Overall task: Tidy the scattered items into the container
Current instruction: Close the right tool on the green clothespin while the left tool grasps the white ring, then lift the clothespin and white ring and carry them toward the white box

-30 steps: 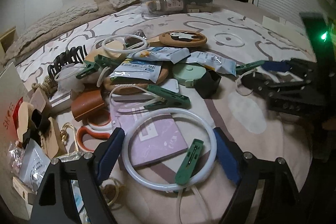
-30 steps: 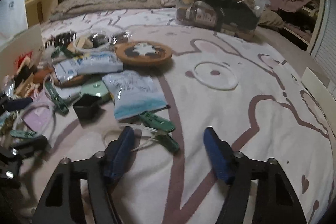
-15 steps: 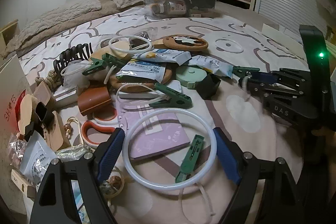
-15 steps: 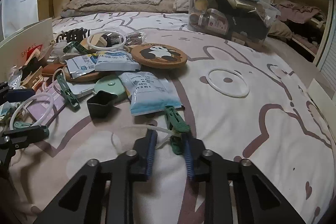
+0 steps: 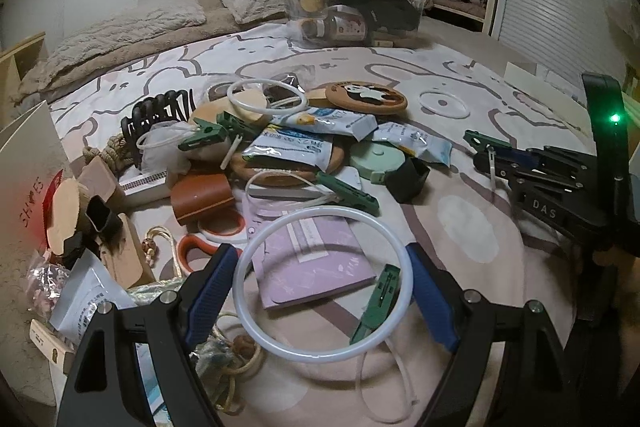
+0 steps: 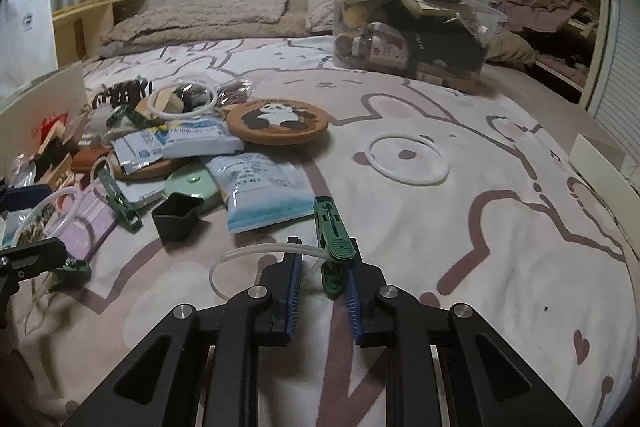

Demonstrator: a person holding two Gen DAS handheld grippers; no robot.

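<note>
1. Far left of the bed: a heap of small clutter beside a white card panel (image 5: 28,163), with a black hair claw (image 5: 160,115) further back.
2. Left gripper (image 5: 322,291) spread wide, blue pads either side of a large white ring (image 5: 320,223); whether the pads touch the ring cannot be told. Inside the ring, a pink notebook (image 5: 316,267) and a green clothespin (image 5: 378,303).
3. Centre pile: several white-and-blue packets (image 6: 260,187), a mint round case (image 6: 192,183), a black star-shaped cup (image 6: 176,217), a panda coaster (image 6: 278,119).
4. Right gripper (image 6: 320,283) clamped almost fully, pads pinching the tail of a green clip (image 6: 330,235) with a thin clear loop (image 6: 256,255) attached; clip angled up and away from the jaws.
5. Right of that, a lone white ring (image 6: 408,159) flat on the patterned blanket (image 6: 500,227).
6. Back right: clear plastic container (image 6: 404,27), already heaped above its rim, well apart from both grippers.
</note>
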